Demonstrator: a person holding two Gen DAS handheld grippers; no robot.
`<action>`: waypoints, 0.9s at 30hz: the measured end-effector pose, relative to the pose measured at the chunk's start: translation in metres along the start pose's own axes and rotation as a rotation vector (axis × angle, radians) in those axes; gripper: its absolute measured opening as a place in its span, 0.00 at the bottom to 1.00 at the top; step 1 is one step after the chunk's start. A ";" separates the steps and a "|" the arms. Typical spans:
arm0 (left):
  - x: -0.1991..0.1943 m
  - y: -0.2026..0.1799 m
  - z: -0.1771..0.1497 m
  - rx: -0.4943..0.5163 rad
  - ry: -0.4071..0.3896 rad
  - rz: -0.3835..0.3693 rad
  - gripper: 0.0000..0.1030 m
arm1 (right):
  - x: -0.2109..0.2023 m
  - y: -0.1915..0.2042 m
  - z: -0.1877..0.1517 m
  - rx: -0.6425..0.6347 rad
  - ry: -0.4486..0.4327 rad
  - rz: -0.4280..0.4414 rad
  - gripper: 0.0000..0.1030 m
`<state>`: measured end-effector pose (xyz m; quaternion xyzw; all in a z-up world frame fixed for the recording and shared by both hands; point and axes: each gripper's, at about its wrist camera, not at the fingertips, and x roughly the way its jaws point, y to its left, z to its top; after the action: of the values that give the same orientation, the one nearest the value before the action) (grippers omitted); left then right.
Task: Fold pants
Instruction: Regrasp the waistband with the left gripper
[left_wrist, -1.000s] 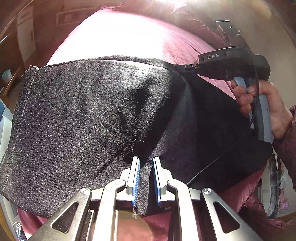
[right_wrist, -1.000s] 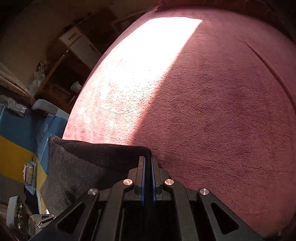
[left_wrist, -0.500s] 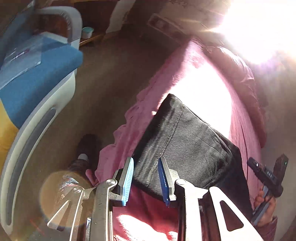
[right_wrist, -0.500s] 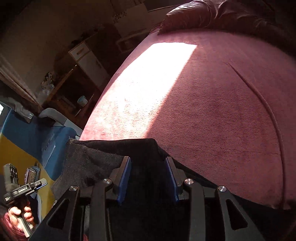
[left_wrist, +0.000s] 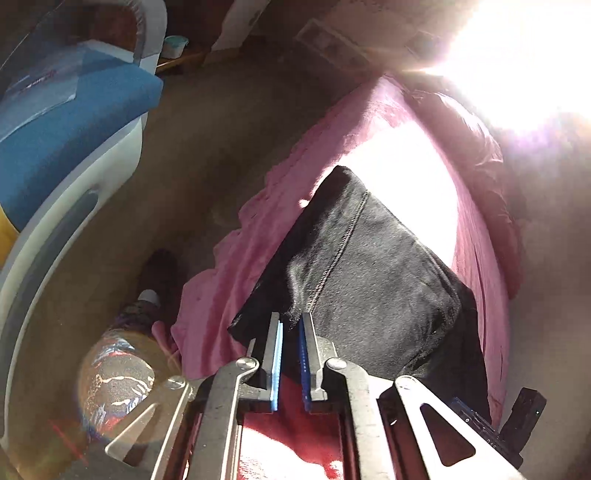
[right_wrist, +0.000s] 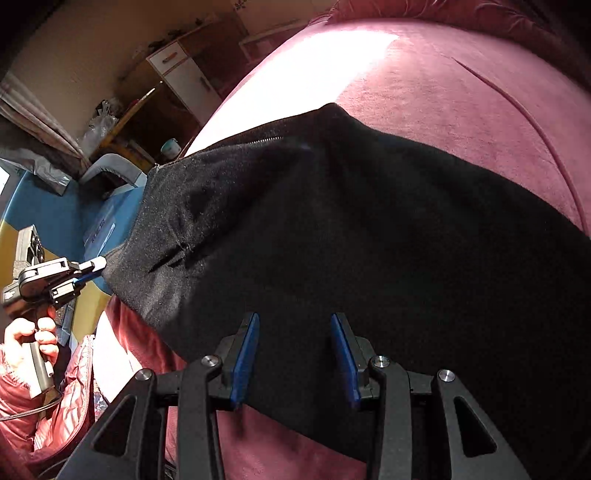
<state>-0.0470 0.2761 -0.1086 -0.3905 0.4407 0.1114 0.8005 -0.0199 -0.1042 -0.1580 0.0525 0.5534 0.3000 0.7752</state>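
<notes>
Lying folded on pink bedspread (left_wrist: 236, 280), black pants (left_wrist: 369, 266), left gripper (left_wrist: 290, 325) pinching their corner, right gripper (right_wrist: 293, 328) spread.

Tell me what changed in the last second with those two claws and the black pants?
The right gripper let go of the pants, jaws just opened, and pulled back. The left gripper swung round to a corner, where its jaws just closed on the fabric. The pants still lie on the red cover.
</notes>
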 end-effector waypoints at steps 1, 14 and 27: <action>-0.010 -0.008 0.002 0.026 -0.038 -0.034 0.06 | 0.001 0.000 -0.003 0.006 0.002 -0.003 0.40; 0.034 0.006 -0.010 0.175 0.056 0.211 0.10 | 0.013 0.001 -0.017 0.034 -0.013 -0.016 0.41; -0.011 -0.096 -0.030 0.395 -0.068 0.071 0.28 | -0.036 -0.039 -0.032 0.113 -0.078 -0.001 0.48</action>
<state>-0.0215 0.1923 -0.0585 -0.2061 0.4403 0.0640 0.8715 -0.0403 -0.1625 -0.1566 0.1076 0.5387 0.2658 0.7922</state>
